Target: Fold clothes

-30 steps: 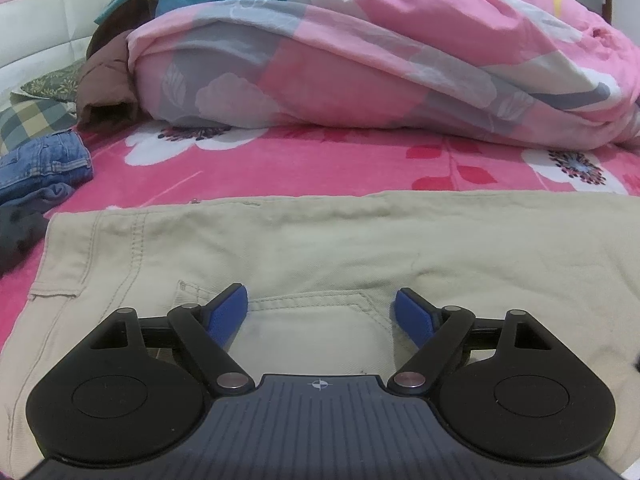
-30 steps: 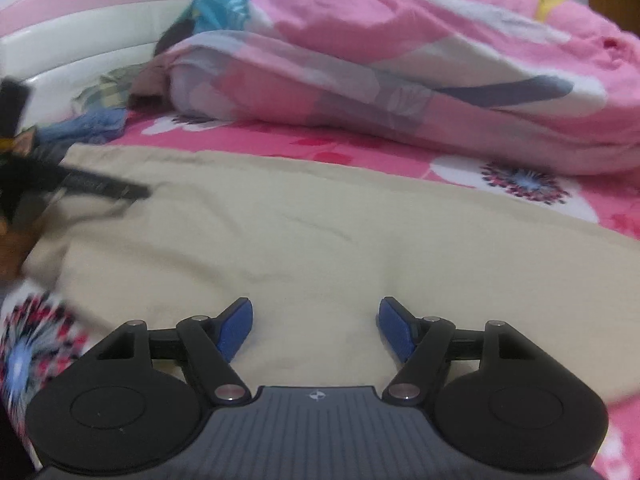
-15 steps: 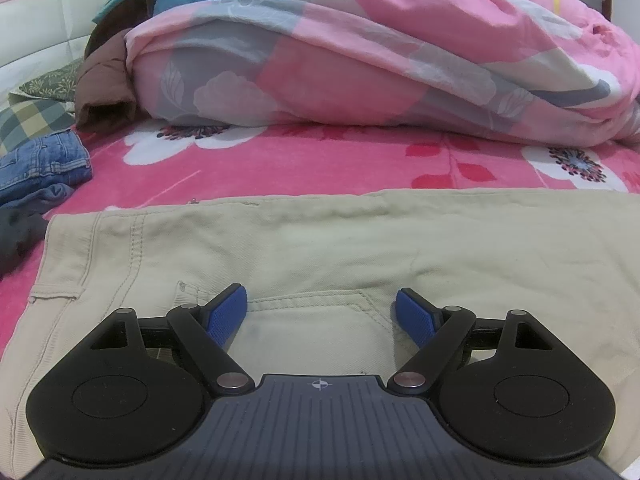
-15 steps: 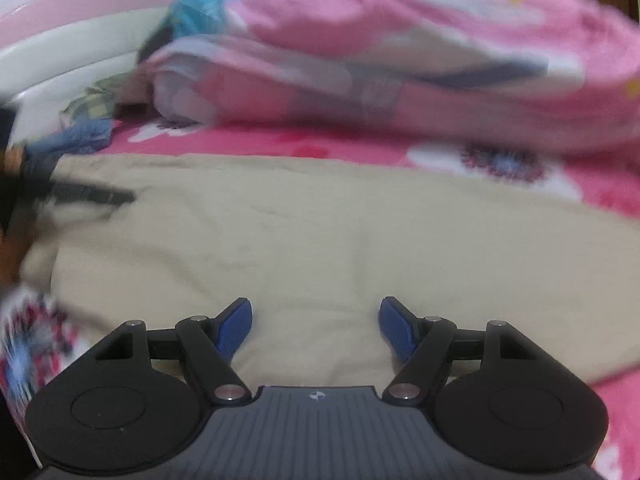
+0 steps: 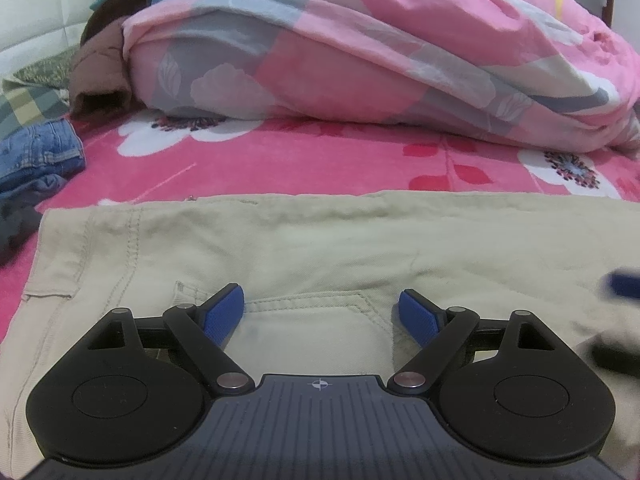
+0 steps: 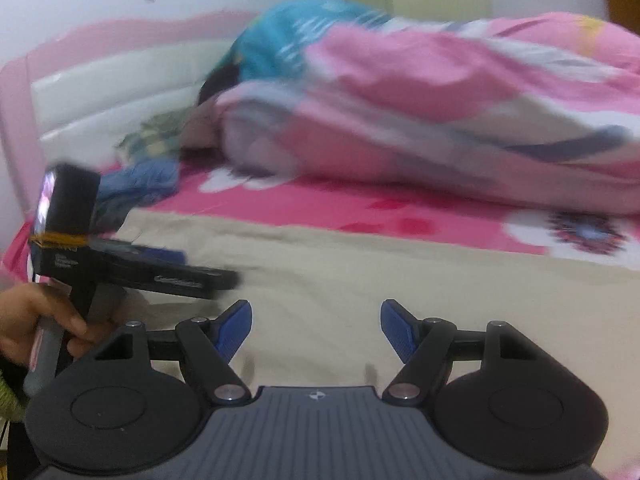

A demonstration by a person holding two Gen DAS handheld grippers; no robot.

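Left wrist view: left gripper (image 5: 322, 312) hovering low over the khaki trousers (image 5: 320, 248), fingers (image 5: 224, 312) spread wide, having just opened a touch further, with nothing between them but the back pocket (image 5: 316, 320) lying flat below. Trousers spread across the pink floral bed (image 5: 280, 160), waistband end at 9 o'clock, legs running off toward 3 o'clock. Folded jeans (image 5: 40, 152) at 9 to 10 o'clock, a rolled pink duvet (image 5: 360, 60) filling 12 o'clock. Blurred blue and black shape at 3 o'clock, probably the right gripper (image 5: 620, 284) passing through.

For a clean fold, best to bring the fingers down at an edge or seam rather than mid-panel, pinch both layers together, and lift only enough to carry the cloth over without dragging the underside into wrinkles. Worth matching the two grips along one line so the crease lands straight.

Right wrist view: right gripper (image 6: 316, 330) above the leg portion of the trousers (image 6: 400, 280), fingers (image 6: 394, 330) apart and empty. Picture smeared by motion. At 9 o'clock, the left gripper (image 6: 160, 272) seen side-on, held by the person's hand (image 6: 44, 320). Duvet (image 6: 440, 112) at 12 to 2 o'clock, jeans (image 6: 136, 184) at 10 o'clock.

Writing: small white lettering on the side of the left gripper's body and bar in this view, too blurred to read. No brand or label legible on the trousers or the bedding in either view.
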